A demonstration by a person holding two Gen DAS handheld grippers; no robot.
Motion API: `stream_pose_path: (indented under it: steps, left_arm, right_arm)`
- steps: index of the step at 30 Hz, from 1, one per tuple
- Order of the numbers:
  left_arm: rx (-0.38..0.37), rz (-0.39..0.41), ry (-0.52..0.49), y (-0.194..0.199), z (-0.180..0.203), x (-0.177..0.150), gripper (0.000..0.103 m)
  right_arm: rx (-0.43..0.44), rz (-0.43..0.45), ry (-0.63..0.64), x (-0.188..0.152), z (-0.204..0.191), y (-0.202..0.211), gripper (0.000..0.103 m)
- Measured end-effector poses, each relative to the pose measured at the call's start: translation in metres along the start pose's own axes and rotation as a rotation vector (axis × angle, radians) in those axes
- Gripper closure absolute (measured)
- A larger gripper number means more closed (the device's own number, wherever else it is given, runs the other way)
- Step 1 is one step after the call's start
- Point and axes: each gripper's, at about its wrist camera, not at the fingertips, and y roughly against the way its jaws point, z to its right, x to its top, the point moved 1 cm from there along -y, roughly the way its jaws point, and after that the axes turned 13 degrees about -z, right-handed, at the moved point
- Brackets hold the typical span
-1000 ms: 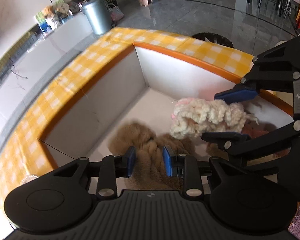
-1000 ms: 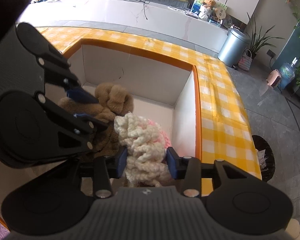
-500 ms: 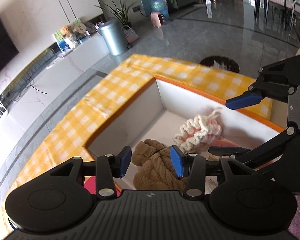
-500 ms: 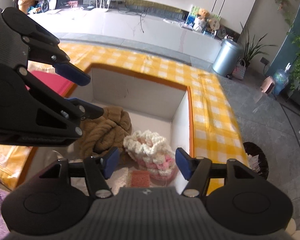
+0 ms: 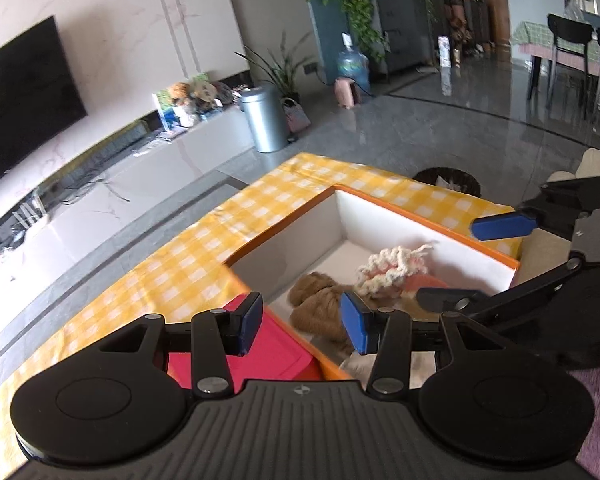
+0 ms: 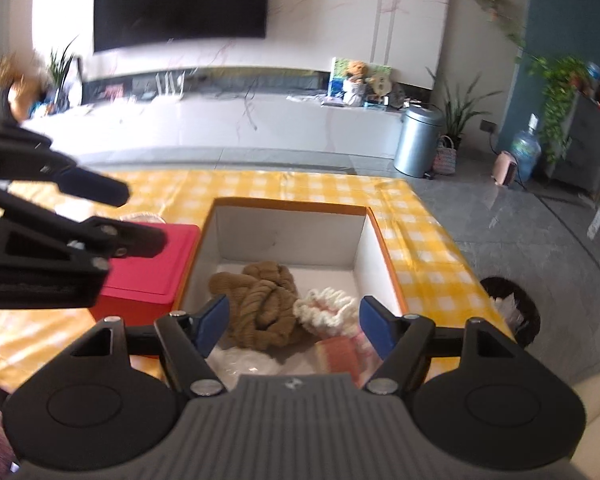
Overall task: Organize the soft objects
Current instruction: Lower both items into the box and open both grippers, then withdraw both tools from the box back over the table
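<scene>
1. The left gripper (image 5: 302, 322) is hovering above the near left rim of the box (image 6: 290, 202), its jaws spread wide and holding nothing
2. The right gripper (image 6: 294, 322) is hanging over the near edge of the box, jaws likewise parted and empty
3. The brown yarn bundle (image 6: 262, 306) is lying on the box floor toward the near left side; the cream and pink knit piece (image 6: 328, 312) is resting just beside it, toward the near right wall, apparently touching it
4. An orange-pink cloth (image 6: 336, 354) is lying at the near edge of the box floor, partly under the knit piece
5. The red case (image 6: 148, 266) is sitting outside the box, against its left wall, on the yellow checked cloth (image 6: 420, 240)
6. Judging by their look, both woollen items are light, limp and compressible; loose strands are likely snagging on the pads, so a pinch across the thick middle of a bundle seems safest
</scene>
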Motion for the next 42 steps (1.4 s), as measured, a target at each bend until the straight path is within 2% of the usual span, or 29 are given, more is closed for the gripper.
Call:
stream_pose_path:
  steps: [5,13,21,25,32,42]
  left_arm:
    - [0.041,0.015,0.067,0.023,-0.01,-0.035,0.049]
    - [0.061,-0.003,0.264,0.048,-0.041,-0.101,0.049]
    - [0.086,-0.084,0.437,0.054,-0.073,-0.17,0.049]
    - [0.104,-0.113,0.491,0.055,-0.086,-0.198,0.049]
    - [0.094,-0.132,0.552,0.057,-0.107,-0.219,0.049]
    - [0.056,-0.166,0.552,0.039,-0.126,-0.224,0.049]
  right_arm:
    - [0.022,0.026,-0.078,-0.02,-0.018,0.019,0.026]
    - [0.081,0.009,-0.138,-0.045,-0.056,0.028,0.026]
    - [0.123,-0.032,-0.074,-0.061,-0.105,0.017,0.026]
    - [0.133,-0.058,-0.031,-0.062,-0.13,0.009,0.026]
    - [0.143,-0.096,0.03,-0.062,-0.165,-0.007,0.026]
    - [0.14,-0.124,0.154,-0.051,-0.201,-0.035,0.029]
